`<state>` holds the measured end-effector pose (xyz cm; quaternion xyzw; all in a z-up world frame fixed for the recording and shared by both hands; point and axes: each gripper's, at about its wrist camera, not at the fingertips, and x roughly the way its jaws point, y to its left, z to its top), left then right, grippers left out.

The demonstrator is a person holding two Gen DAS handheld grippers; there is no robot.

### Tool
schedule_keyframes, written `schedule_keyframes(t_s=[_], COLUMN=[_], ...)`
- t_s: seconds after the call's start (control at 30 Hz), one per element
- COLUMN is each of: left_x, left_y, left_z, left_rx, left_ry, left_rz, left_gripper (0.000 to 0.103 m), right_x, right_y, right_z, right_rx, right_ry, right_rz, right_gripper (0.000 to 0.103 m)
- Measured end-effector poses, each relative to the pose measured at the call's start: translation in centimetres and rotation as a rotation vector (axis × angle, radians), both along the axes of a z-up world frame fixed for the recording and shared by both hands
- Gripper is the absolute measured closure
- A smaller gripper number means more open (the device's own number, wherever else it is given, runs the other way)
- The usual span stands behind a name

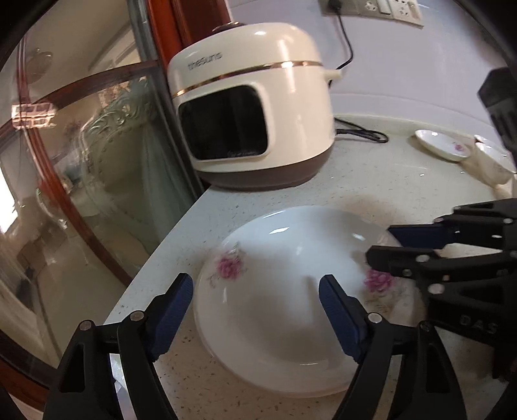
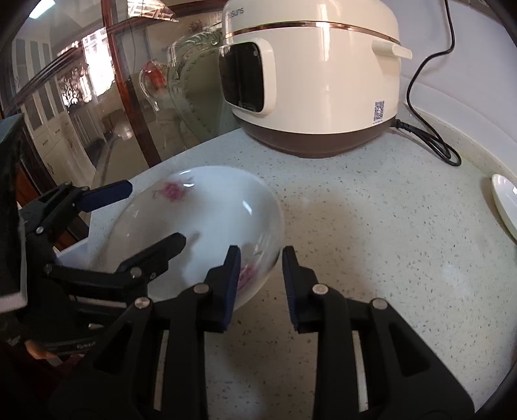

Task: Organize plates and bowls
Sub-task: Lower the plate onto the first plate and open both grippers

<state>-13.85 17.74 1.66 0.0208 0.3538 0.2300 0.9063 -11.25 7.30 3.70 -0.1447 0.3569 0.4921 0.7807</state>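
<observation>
Near the speckled stone counter (image 2: 371, 226) left edge, both grippers (left gripper (image 1: 255, 310), right gripper (image 2: 261, 284)) stand apart around the white flowered bowl (image 1: 284, 278); cream "theSuns" cooker (image 1: 252, 119) behind.

A pale speckled stone bench (image 2: 371, 226) fills the lower and right part of both views. At its back stands a cream rice cooker (image 1: 252, 119) with a brown base, a thin copper band and a dark window on its front. A black power cord (image 2: 429, 135) runs from the cooker's base in loops on the bench and up the plain white wall (image 2: 478, 64). At the top right of the left wrist view a socket panel (image 1: 371, 9) sits on that wall. The left of both frames is taken by a glass partition (image 1: 80, 145) in a reddish-brown wooden frame (image 2: 113, 64); its panes reflect bright daylight and show a room with pale cabinets beyond.
</observation>
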Motion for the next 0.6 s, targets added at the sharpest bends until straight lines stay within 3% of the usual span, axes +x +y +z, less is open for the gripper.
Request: schedule_keyframes(t_s=[0.17,0.27,0.3,0.33,0.5,0.6], left_x=[-0.7,-1.6,-1.7,-1.8,-1.3,-0.1], left_y=[-0.1,0.4,0.4,0.4,-0.2,-1.1], left_z=[0.8,1.9,2.1,2.4,2.3,1.8], left_rx=[0.025,0.043,0.043,0.038,-0.049,-0.098], left_ry=[-0.041,-0.130,-0.150,-0.168,-0.178,-0.142], left_rz=[0.017,0.067,0.073,0.068,-0.009,-0.060], left_gripper=[0.020,0.018,0.016,0.013,0.012,0.012], right_x=[0.2,0.6,0.8,1.3,3.6,4.6], right_y=[-0.2,-0.7,-1.0,-1.7,-5.3,-6.9], right_z=[0.0,0.2,0.3,0.7,2.3,2.7], right_rx=[0.007,0.038,0.058,0.088,0.214,0.215], right_ry=[0.011,0.033,0.038,0.034,0.040,0.001], right_rz=[-0.008,-0.024,-0.041,-0.074,-0.242,-0.328], right_gripper=[0.072,0.059,0.050,0.044,0.035,0.030])
